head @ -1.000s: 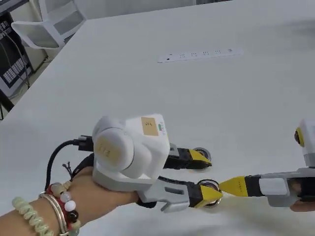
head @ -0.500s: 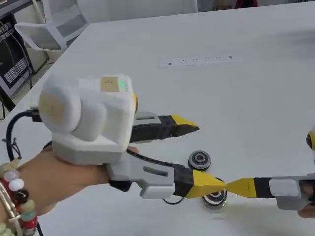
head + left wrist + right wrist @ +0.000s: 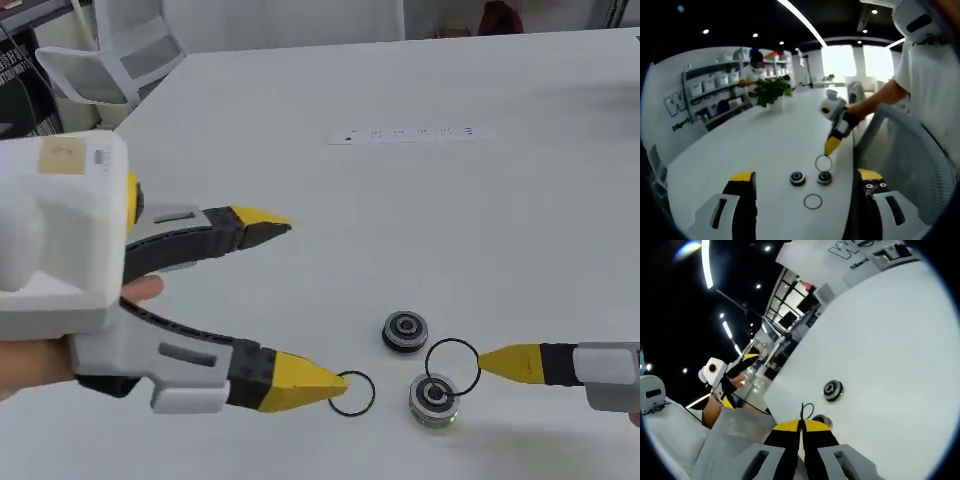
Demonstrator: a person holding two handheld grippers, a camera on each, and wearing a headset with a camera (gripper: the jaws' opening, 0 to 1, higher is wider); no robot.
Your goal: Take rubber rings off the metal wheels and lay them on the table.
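The left tongs (image 3: 296, 303) are held spread wide over the desk (image 3: 300, 120), and one rubber ring (image 3: 373, 393) lies flat by their near tip. The right tongs (image 3: 486, 362) are clenched on a second ring (image 3: 452, 341) beside the near metal wheel (image 3: 433, 396). The far wheel (image 3: 405, 331) stands close by. Of the wall lettering (image 3: 675, 102), only a "W" can be read.
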